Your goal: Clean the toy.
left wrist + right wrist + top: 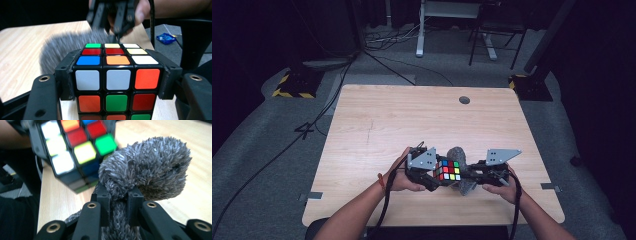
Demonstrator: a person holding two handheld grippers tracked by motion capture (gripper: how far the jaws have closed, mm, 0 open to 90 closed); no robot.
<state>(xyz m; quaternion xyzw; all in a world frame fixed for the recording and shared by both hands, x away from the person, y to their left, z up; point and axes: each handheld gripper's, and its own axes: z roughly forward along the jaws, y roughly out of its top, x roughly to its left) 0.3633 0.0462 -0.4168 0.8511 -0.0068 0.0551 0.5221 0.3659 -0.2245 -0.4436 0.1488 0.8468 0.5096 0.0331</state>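
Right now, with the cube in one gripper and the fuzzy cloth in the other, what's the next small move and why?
Probably ease the right gripper, shut on the grey fuzzy cloth, onto the Rubik's cube clamped in the left gripper: the cloth sits just beside the cube, seemingly for wiping it.

Wooden table, blue packet on floor

Bench: light wood-grain top, rectangular.
Hole: round grey grommet near the far edge.
Cloth: grey fuzzy, resting on bench near the front.
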